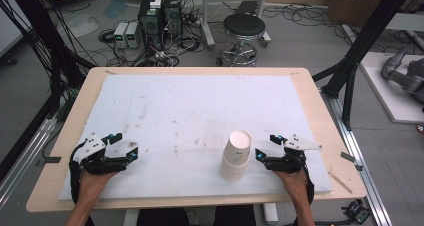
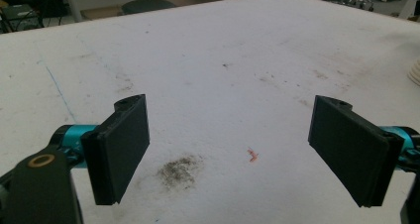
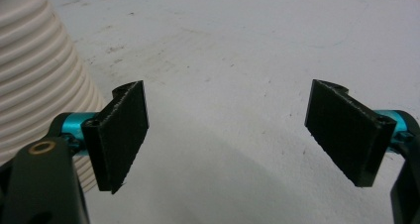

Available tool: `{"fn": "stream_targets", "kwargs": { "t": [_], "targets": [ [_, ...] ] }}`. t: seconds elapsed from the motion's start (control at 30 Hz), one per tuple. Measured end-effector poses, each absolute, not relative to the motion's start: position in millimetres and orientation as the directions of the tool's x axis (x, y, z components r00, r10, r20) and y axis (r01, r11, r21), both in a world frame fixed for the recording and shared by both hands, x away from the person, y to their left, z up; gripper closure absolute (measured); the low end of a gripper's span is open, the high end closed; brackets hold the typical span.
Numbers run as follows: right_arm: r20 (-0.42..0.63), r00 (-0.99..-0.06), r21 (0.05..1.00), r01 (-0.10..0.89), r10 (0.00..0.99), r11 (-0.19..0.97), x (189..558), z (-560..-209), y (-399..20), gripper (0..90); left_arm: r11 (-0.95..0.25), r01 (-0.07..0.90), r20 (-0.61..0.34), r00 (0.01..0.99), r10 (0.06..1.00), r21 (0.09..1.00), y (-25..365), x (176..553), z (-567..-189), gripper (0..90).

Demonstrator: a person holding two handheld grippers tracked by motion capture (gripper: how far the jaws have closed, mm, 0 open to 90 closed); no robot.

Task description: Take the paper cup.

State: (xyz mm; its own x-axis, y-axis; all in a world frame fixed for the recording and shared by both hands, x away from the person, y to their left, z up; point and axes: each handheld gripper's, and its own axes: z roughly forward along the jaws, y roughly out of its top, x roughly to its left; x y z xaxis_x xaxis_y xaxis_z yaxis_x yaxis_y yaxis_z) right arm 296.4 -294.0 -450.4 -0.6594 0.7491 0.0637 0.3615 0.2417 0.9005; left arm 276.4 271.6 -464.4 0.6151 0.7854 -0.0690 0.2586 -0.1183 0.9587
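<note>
A stack of white ribbed paper cups (image 1: pixel 236 155) stands upside down on the white board (image 1: pixel 200 111), near its front edge right of centre. Its ribbed side (image 3: pixel 34 75) rises at the left of the right gripper view, and a sliver of it (image 2: pixel 415 71) shows at the right edge of the left gripper view. My right gripper (image 1: pixel 266 147) rests just right of the stack, open, with only bare board between its jaws (image 3: pixel 228 135). At the front left, well away from the cups, my left gripper (image 1: pixel 125 145) lies open and holds nothing (image 2: pixel 230 149).
The board covers a wooden table (image 1: pixel 320 111). A dark smudge (image 2: pixel 179 169) and a small orange scrap (image 2: pixel 253 155) lie between the left jaws. Beyond the table stand a black stool (image 1: pixel 243 28), computer boxes (image 1: pixel 160 16) and floor cables. Black frame posts (image 1: pixel 360 51) flank the table.
</note>
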Motion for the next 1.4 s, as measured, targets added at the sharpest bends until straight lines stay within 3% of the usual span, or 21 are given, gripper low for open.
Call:
{"fn": "stream_targets", "kwargs": {
  "t": [0.93,1.4],
  "targets": [
    [0.084,-0.653,0.907,0.364,0.752,0.214,296.3,-449.1,-296.7,17.1,-0.127,0.269,-0.068,0.614,0.787,0.955,270.7,277.4,-464.2,16.1],
    [0.063,-0.664,0.925,0.318,0.745,0.206,294.4,-416.8,-305.1,17.0,-0.136,0.274,-0.063,0.610,0.790,0.952,269.6,277.8,-464.1,16.1]
  ]
}}
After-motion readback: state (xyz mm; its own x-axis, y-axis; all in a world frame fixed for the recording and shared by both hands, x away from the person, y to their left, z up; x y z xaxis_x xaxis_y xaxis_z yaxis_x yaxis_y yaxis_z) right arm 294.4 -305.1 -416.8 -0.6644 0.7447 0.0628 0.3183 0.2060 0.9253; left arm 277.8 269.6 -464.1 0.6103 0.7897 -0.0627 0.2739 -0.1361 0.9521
